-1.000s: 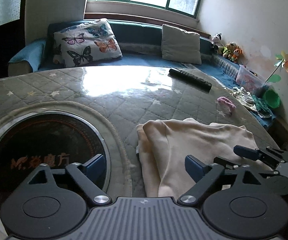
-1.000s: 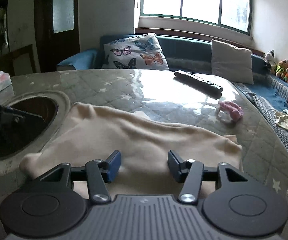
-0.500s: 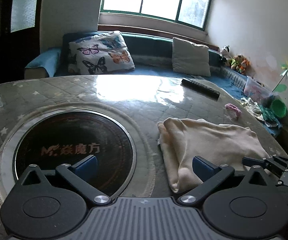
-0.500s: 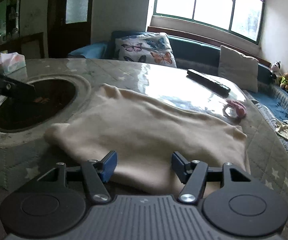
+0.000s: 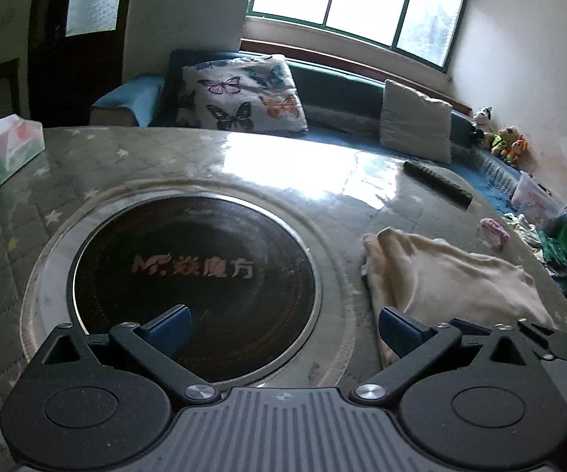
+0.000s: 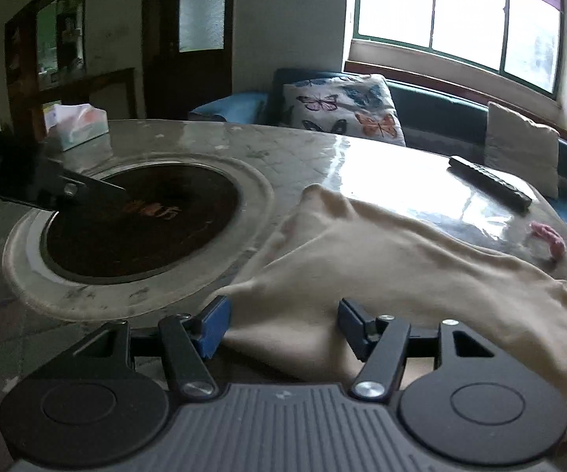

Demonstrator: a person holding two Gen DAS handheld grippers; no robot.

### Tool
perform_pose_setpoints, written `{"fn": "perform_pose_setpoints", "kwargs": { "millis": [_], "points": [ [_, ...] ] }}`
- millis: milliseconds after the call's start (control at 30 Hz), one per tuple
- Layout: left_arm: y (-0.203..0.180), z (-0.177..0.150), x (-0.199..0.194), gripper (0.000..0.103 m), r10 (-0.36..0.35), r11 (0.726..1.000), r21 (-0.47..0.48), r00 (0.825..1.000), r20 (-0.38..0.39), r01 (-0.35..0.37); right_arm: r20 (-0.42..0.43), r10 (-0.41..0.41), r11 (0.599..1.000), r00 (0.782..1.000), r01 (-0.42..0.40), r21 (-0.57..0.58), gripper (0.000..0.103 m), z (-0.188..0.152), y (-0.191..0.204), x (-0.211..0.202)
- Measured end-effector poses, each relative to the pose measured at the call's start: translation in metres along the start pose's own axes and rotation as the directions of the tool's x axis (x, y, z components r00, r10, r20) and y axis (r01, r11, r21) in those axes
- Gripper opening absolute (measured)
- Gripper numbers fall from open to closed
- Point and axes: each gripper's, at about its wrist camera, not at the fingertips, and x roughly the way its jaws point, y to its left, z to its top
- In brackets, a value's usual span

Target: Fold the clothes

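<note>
Left gripper point(image 5: 283, 324): jaws stand wide, with nothing between them. They hang over the near part of the dark round inset plate point(image 5: 195, 275) set in the worktop point(image 5: 87, 181). The right-hand pad sits just beside the near left corner of the cream garment point(image 5: 448, 275), and contact cannot be confirmed.

Right gripper point(image 6: 283, 320): jaws stand at a middling width and are apart from the cloth. The near edge of the cream garment point(image 6: 381, 267) lies between and ahead of the blue pads, but neither pad presses on it. Part of the left gripper shows at the left edge of the right wrist view, over the inset plate point(image 6: 142, 228).

Garment: it lies folded on the right half of the worktop, just beside the pale ring around the inset plate. Its near right portion hangs over the worktop's near edge. The surface is creased and loosely bunched, not flat.

Other items: a black remote control point(image 6: 488, 181) lies towards the far right edge of the worktop. A small pink item point(image 6: 549, 238) lies near the right edge, just beyond the garment. A tissue box point(image 5: 12, 145) stands at the far left edge. Beyond the far edge, a butterfly-print cushion point(image 5: 244, 94) rests on a blue sofa point(image 5: 330, 86).
</note>
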Motion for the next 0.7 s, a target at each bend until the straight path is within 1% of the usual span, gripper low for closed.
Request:
{"fn": "perform_pose_setpoints", "kwargs": {
  "millis": [133, 300, 400, 533, 600, 700],
  "points": [
    [0.002, -0.004, 0.0, 0.103, 0.002, 1.0, -0.005, 1.0, -0.005, -0.002, 0.023, -0.01, 0.998, 1.0, 0.008, 0.069, 0.064, -0.004, -0.015, -0.018],
    [0.002, -0.007, 0.0, 0.103, 0.002, 1.0, -0.007, 1.0, -0.009, -0.002, 0.043, -0.106, 0.985, 0.993, 0.099, 0.143, 0.067, -0.017, -0.047, -0.043],
    [0.0, -0.011, -0.001, 0.103, 0.003, 1.0, -0.002, 1.0, -0.016, -0.003, 0.036, -0.18, 0.967, 0.983, 0.17, 0.187, 0.069, -0.024, -0.07, -0.054],
    [-0.002, -0.015, -0.001, 0.103, 0.005, 1.0, 0.01, 1.0, -0.022, -0.004, 0.001, -0.261, 0.934, 0.965, 0.252, 0.254, 0.07, -0.039, -0.103, -0.063],
    [-0.003, -0.018, -0.001, 0.103, 0.006, 1.0, 0.014, 1.0, -0.027, -0.005, -0.022, -0.277, 0.919, 0.961, 0.272, 0.286, 0.07, -0.046, -0.115, -0.065],
    [-0.005, -0.022, 0.0, 0.103, 0.008, 1.0, 0.02, 0.999, -0.037, -0.007, -0.016, -0.256, 0.916, 0.967, 0.247, 0.317, 0.07, -0.05, -0.123, -0.072]
  ]
}}
